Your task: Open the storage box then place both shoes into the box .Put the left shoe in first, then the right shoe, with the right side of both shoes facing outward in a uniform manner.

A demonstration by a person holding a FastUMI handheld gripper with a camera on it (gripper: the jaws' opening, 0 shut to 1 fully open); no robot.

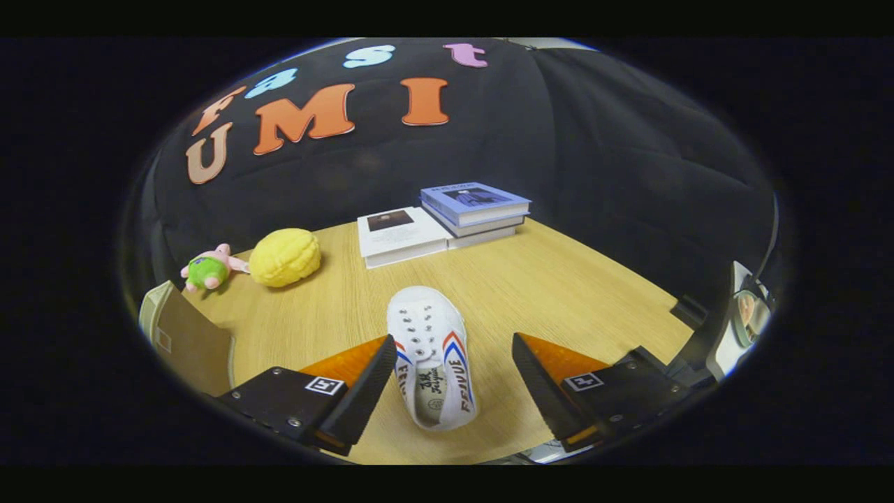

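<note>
tongs spread apart around the shoe near the counter's front edge; i'd centre them on its midsection, then close evenly.

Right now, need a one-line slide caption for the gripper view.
Open tool straddles a white sneaker on the wooden table; books and plush toys beyond.
</note>
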